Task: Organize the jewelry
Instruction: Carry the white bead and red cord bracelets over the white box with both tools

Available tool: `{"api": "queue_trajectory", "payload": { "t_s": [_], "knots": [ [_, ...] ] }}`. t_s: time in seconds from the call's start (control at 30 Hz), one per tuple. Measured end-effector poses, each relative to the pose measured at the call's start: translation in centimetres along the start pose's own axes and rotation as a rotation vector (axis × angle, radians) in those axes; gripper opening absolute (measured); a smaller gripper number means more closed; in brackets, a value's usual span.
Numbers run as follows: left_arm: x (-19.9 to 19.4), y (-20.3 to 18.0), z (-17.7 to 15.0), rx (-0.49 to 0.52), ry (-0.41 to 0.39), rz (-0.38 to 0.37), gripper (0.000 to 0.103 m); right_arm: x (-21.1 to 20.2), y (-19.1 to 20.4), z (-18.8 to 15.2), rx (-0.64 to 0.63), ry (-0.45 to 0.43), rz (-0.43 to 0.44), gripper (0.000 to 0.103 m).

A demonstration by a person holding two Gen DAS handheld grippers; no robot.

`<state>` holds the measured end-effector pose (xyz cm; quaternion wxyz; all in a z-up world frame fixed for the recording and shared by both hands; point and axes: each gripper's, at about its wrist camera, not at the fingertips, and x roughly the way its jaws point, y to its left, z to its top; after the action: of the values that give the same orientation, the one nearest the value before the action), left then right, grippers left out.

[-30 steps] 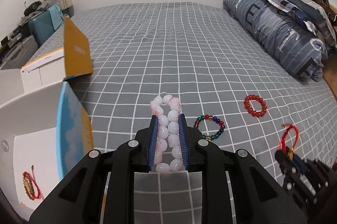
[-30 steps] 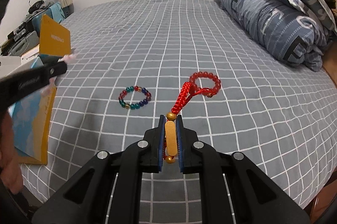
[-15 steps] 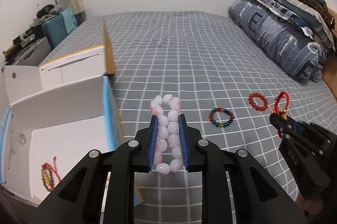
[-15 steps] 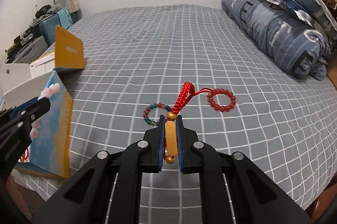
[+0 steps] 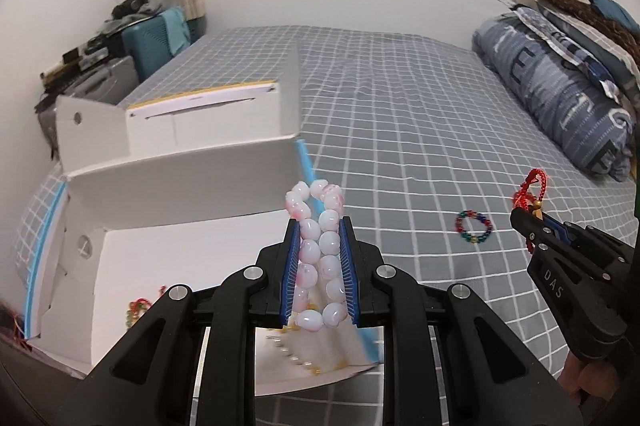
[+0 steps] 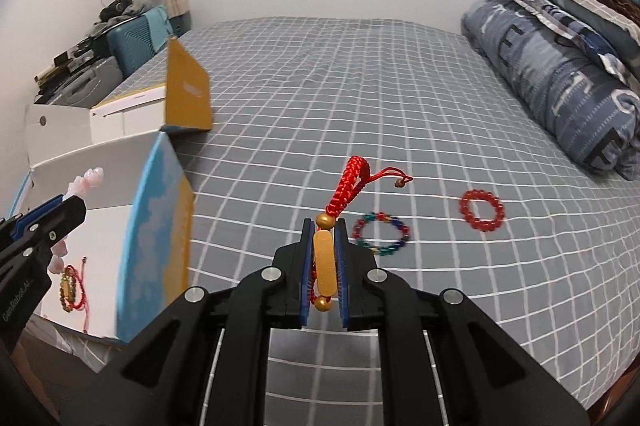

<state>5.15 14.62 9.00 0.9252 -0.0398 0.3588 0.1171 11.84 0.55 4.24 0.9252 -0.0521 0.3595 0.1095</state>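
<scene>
Partway done: a few pieces already lie in the open box (image 5: 192, 186), the left hand-held gripper (image 5: 319, 226) pinches the pink bead bracelet (image 5: 318, 250) above it, the right hand-held gripper (image 6: 325, 226) pinches the red cord bracelet (image 6: 350, 186), and the multicoloured bracelet (image 6: 382, 234) and red bead bracelet (image 6: 482, 210) remain on the bed (image 6: 360, 86).

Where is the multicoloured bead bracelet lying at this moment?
In the right wrist view the multicoloured bead bracelet lies flat on the checked bedsheet, just right of the right gripper, with the red bead bracelet further right.
</scene>
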Motion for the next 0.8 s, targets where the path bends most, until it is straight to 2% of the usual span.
{"api": "queue_trajectory", "payload": {
  "t_s": [0.5,0.8],
  "knots": [
    [-0.9,8.0,-1.4,-0.08,0.0,0.119,0.02,-0.1,8.6,0.2,-0.078,-0.025,0.093,0.009],
    [-1.2,12.3,-2.6,-0.116,0.006,0.173,0.02,-0.3,14.8,-0.4,-0.168,-0.04,0.143,0.009]
  ]
}}
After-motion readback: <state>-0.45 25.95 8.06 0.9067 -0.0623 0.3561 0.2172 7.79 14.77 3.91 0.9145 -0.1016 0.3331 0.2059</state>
